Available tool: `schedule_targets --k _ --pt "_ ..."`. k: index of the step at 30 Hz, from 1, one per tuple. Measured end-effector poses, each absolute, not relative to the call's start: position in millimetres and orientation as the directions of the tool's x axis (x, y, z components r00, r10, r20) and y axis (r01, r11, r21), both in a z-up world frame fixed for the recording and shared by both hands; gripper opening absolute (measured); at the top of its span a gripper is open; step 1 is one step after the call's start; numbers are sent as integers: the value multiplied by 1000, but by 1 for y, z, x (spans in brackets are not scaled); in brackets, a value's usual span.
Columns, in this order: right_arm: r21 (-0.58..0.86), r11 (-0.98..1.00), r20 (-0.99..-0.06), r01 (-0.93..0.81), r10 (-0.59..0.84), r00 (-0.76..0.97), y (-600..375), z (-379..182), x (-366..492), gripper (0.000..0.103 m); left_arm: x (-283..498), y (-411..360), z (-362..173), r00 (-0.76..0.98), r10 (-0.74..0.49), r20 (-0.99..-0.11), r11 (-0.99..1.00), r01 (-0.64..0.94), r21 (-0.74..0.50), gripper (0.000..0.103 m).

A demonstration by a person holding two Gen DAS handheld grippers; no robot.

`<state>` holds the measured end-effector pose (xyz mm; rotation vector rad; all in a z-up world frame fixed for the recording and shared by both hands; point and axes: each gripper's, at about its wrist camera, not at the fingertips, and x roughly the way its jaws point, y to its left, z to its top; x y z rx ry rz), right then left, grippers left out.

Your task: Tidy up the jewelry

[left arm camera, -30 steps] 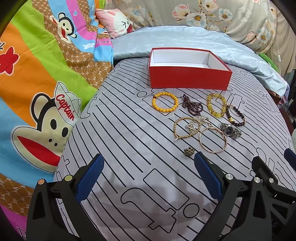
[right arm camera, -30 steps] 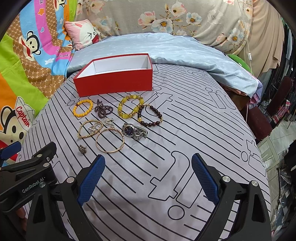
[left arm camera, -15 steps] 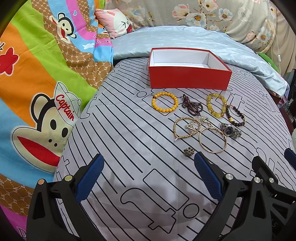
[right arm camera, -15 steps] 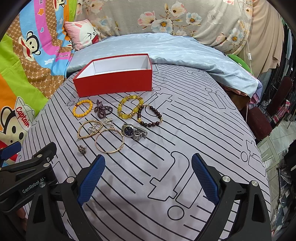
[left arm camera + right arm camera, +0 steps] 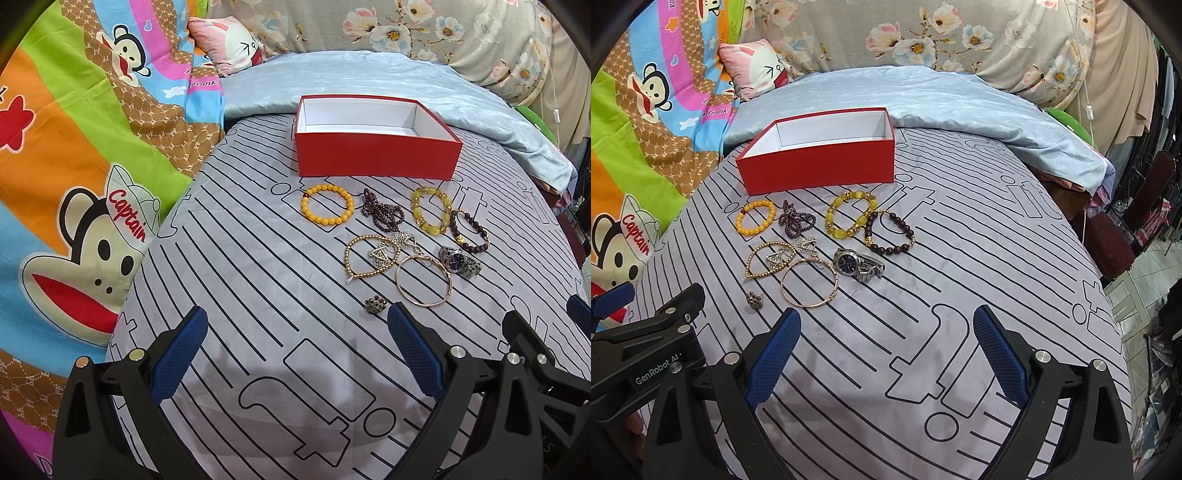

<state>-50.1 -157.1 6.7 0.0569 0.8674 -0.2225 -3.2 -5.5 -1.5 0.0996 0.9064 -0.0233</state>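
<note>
An open red box [image 5: 376,155] [image 5: 820,166] with a white inside stands empty on the grey striped sheet. In front of it lie an orange bead bracelet [image 5: 327,205] [image 5: 755,220], a dark purple bead strand [image 5: 382,214], a yellow bead bracelet [image 5: 431,216] [image 5: 851,216], a dark bead bracelet [image 5: 471,236] [image 5: 890,236], a gold chain [image 5: 369,254], a rose-gold bangle [image 5: 423,280] [image 5: 809,282], a steel watch [image 5: 460,260] [image 5: 858,266] and a small ring [image 5: 375,304] [image 5: 753,299]. My left gripper [image 5: 295,332] and right gripper [image 5: 886,332] are open and empty, near the jewelry's front edge.
A cartoon monkey quilt [image 5: 74,184] lies bunched along the left. A light blue blanket [image 5: 369,74] and a pink pillow [image 5: 236,44] lie behind the box. The bed's right edge drops to a chair [image 5: 1126,221] and floor.
</note>
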Motion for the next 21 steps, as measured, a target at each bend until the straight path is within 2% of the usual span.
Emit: schedule_targets --k 12,21 --pt "-29 976 -779 217 -158 606 -167 -3 -30 92 22 -4 -6 594 -3 -804 997 63 43 97" --pt "-14 969 -796 245 -159 584 -185 -13 -6 92 84 20 -16 581 33 -813 999 -12 32 97"
